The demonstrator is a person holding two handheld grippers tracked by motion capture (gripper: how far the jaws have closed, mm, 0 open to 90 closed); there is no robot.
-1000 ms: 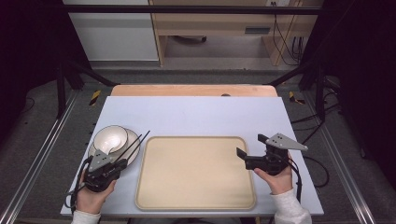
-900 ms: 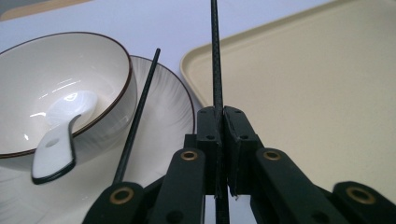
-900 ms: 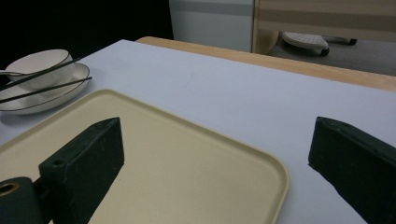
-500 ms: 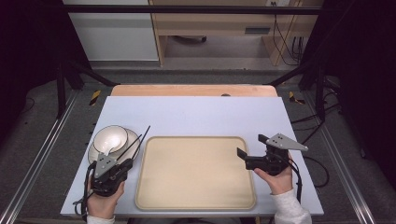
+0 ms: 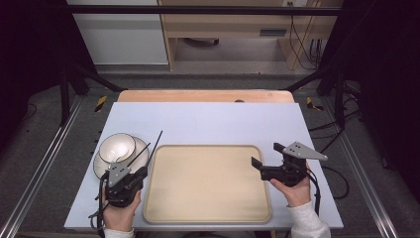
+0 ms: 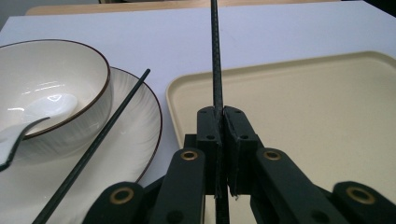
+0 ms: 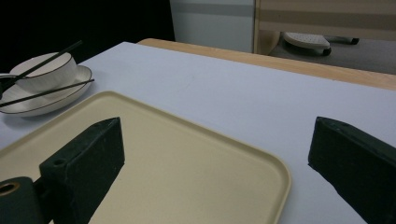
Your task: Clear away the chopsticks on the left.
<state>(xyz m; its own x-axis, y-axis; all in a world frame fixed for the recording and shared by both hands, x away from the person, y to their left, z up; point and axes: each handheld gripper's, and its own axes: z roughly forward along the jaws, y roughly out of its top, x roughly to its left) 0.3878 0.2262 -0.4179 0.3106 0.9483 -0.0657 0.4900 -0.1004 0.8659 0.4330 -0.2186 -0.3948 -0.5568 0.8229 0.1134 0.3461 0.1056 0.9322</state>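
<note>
Black thin chopstick (image 6: 215,60) clamped in left gripper (image 6: 220,122); right gripper (image 7: 210,158) wide open, empty.

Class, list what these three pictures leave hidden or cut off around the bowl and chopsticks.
- Spoon: handle cut by the left gripper view's left edge.
- Loose chopstick: near end leaves that view's bottom edge.
- Held chopstick: tip cut by its top edge.
- Plate: near rim hidden behind the left gripper in the high view.
</note>
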